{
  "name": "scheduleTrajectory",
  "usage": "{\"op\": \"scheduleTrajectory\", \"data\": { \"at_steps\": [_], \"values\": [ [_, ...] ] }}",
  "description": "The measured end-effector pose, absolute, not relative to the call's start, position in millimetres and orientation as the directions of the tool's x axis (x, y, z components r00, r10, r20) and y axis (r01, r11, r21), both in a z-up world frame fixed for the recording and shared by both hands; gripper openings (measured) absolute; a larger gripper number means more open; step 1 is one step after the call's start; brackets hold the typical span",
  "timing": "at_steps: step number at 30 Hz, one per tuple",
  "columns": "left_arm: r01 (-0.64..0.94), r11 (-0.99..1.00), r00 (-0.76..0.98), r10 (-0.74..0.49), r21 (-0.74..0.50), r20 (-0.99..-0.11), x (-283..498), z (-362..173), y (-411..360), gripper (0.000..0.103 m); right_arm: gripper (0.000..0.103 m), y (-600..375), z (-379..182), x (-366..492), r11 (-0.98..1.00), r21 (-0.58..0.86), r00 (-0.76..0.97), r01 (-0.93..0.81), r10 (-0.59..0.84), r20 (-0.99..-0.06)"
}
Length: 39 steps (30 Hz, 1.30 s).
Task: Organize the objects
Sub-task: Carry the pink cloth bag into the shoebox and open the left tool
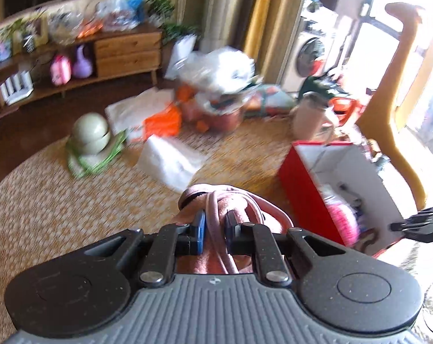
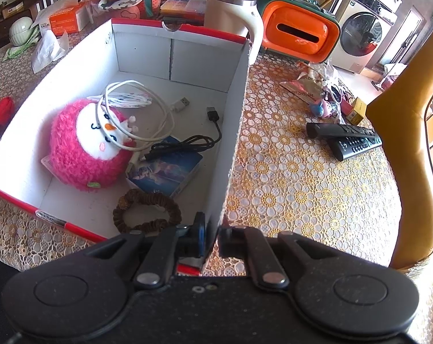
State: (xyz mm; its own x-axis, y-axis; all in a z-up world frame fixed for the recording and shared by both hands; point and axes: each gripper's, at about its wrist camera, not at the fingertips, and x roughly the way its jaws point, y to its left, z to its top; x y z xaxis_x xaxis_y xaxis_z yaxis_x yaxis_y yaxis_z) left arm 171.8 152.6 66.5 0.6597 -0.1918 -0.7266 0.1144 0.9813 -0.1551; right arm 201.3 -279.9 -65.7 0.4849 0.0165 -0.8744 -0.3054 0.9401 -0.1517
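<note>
My left gripper [image 1: 215,226] is shut on the cord [image 1: 213,209] of a soft pink pouch [image 1: 239,197], which hangs lifted above the flowered tablecloth. The view is blurred. A red-and-white cardboard box [image 1: 311,180] stands open to the right, with my right gripper [image 1: 417,223] at its corner. In the right wrist view that right gripper [image 2: 212,239] is shut on the box's near right wall [image 2: 236,114]. Inside lie a pink plush owl [image 2: 84,149], a white cable [image 2: 130,100], a black cable [image 2: 188,143], a blue card pack [image 2: 170,169] and a brown scrunchie [image 2: 147,209].
Right of the box lie two black remotes [image 2: 345,137] and small packets [image 2: 316,86]. Behind it stand a cream mug [image 2: 230,11] and an orange tissue holder [image 2: 299,31]. A yellow chair back [image 2: 402,157] bounds the right. Green bowls [image 1: 92,134] and a white packet [image 1: 170,160] lie farther left.
</note>
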Motion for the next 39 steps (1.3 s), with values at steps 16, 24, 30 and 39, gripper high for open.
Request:
{"op": "scheduleTrajectory", "data": {
  "at_steps": [16,24,30,39],
  "values": [
    [0.388,0.913,0.628,-0.363,-0.127,-0.688,209.3,95.1,0.1,0.013,0.008,-281.1,-66.0,201.4,0.942,-0.135,0.485,-0.308,0.033,-0.874],
    [0.448,0.891,0.608,-0.367,-0.078,-0.704,238.0,86.8,-67.7,0.013,0.007,-281.5,-66.4,202.4,0.943,-0.125,0.484,-0.308,0.042,-0.874],
    [0.479,0.876,0.580,-0.362,-0.054,-0.730,259.3,64.0,-108.4,0.013,0.007,-282.7,-66.6,202.7,0.943,-0.120,0.483,-0.312,0.048,-0.874],
    [0.493,0.870,0.560,-0.330,-0.014,-0.760,287.8,33.2,-142.7,0.013,0.007,-284.4,-67.1,203.4,0.943,-0.106,0.477,-0.316,0.062,-0.877]
  ]
}}
